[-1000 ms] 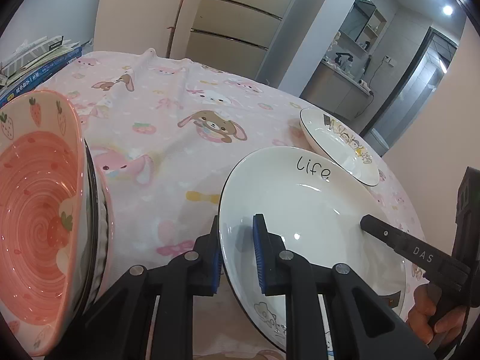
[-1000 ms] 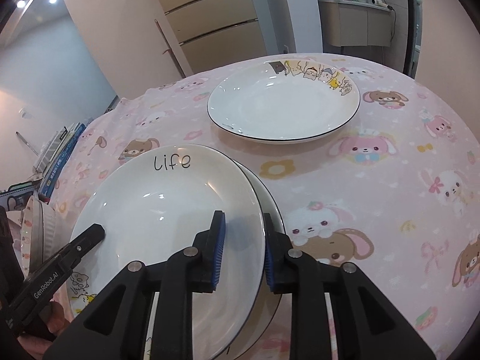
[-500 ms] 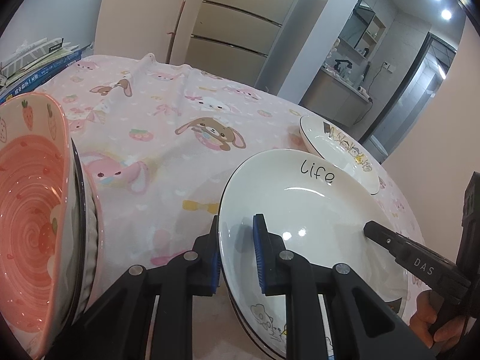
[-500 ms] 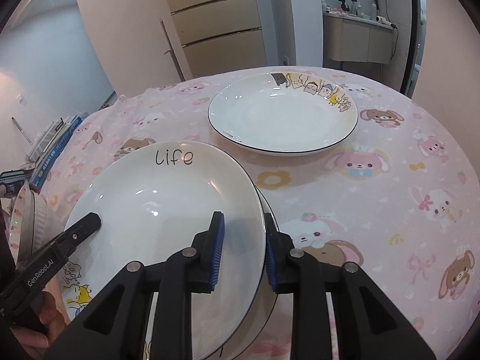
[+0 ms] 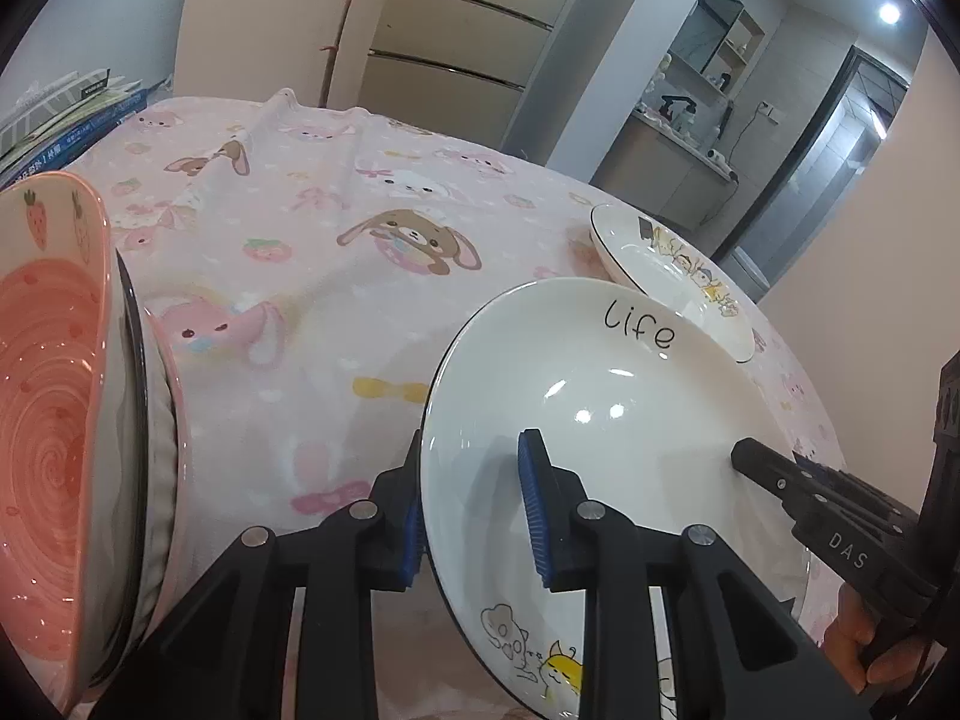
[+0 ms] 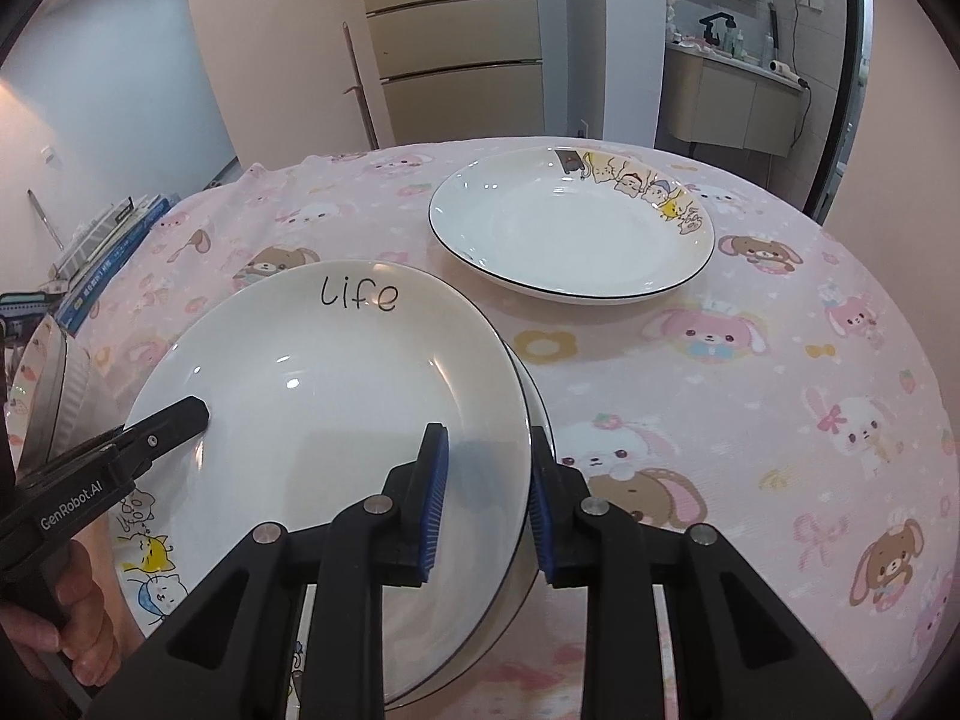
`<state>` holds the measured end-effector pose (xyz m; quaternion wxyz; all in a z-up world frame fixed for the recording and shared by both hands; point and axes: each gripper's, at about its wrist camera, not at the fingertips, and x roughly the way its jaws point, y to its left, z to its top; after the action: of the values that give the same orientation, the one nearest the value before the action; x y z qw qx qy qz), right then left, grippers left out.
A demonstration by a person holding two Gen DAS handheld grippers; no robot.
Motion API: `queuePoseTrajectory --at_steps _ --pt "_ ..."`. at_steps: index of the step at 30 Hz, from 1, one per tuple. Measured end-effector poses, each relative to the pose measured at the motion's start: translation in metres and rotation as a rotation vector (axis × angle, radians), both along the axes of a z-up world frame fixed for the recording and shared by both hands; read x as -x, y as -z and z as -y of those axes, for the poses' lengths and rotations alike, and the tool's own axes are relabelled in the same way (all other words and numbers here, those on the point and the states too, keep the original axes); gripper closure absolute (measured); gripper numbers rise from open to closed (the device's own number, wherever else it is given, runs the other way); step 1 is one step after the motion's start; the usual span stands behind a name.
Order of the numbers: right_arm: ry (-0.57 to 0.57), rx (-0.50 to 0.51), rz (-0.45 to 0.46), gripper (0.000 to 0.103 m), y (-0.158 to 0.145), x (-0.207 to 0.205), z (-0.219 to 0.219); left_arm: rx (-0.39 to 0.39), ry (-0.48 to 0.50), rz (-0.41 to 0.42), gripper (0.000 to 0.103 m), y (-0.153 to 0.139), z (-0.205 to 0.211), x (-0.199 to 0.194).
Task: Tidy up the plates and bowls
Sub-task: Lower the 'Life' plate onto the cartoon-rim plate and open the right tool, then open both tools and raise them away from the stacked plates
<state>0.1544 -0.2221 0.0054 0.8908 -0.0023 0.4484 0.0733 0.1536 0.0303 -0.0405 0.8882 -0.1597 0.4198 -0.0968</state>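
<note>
A white plate marked "life" (image 5: 606, 408) (image 6: 336, 384) is held from both sides. My left gripper (image 5: 474, 510) is shut on its left rim; it shows at the left of the right wrist view (image 6: 180, 420). My right gripper (image 6: 486, 498) is shut on its right rim and shows at the right of the left wrist view (image 5: 756, 462). Under it lies a second white plate (image 6: 528, 420), only its edge showing. A third white plate with cartoon figures (image 6: 570, 234) (image 5: 672, 276) lies farther back. A pink strawberry bowl (image 5: 48, 396), stacked on other bowls, stands at the left.
The round table wears a pink rabbit-print cloth (image 6: 750, 372) (image 5: 312, 276). Books and papers (image 6: 102, 246) (image 5: 66, 114) lie at its far left edge. Cabinets and a doorway stand behind the table.
Both grippers and the "life" plate have risen a little; the plate now tilts more above the plate beneath. The pink bowl stays put.
</note>
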Motion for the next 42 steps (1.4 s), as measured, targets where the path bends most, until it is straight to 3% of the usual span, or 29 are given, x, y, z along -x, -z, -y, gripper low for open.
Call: queuePoseTrajectory --at_steps 11,16,22,27,32,35,37,40,42 --pt "-0.049 0.014 0.028 0.078 -0.003 0.006 0.003 -0.006 0.029 0.005 0.072 0.003 0.003 0.0" --pt "-0.063 -0.139 0.072 0.08 0.003 0.013 0.023 -0.028 0.03 0.027 0.074 0.003 0.003 0.002" --pt "-0.056 -0.113 0.105 0.081 0.002 0.013 0.018 -0.05 0.019 0.05 0.08 0.002 0.002 0.005" --pt "-0.048 -0.237 0.132 0.083 0.005 0.01 0.038 -0.065 0.009 0.055 0.085 0.002 0.002 0.006" --pt "-0.108 -0.224 0.156 0.086 -0.001 0.014 0.029 -0.154 0.011 0.08 0.085 0.001 0.013 0.009" --pt "-0.108 -0.139 0.15 0.086 0.005 0.016 0.016 -0.135 0.01 0.074 0.085 0.002 0.01 0.008" --pt "-0.106 -0.16 0.166 0.086 0.002 0.017 0.019 -0.125 0.007 0.071 0.086 0.001 0.007 0.008" --pt "-0.062 -0.178 0.176 0.086 0.001 0.014 0.029 -0.179 -0.012 0.143 0.086 -0.01 0.011 0.017" --pt "-0.054 -0.195 0.179 0.086 -0.001 0.015 0.033 -0.174 -0.022 0.19 0.086 -0.017 0.011 0.022"
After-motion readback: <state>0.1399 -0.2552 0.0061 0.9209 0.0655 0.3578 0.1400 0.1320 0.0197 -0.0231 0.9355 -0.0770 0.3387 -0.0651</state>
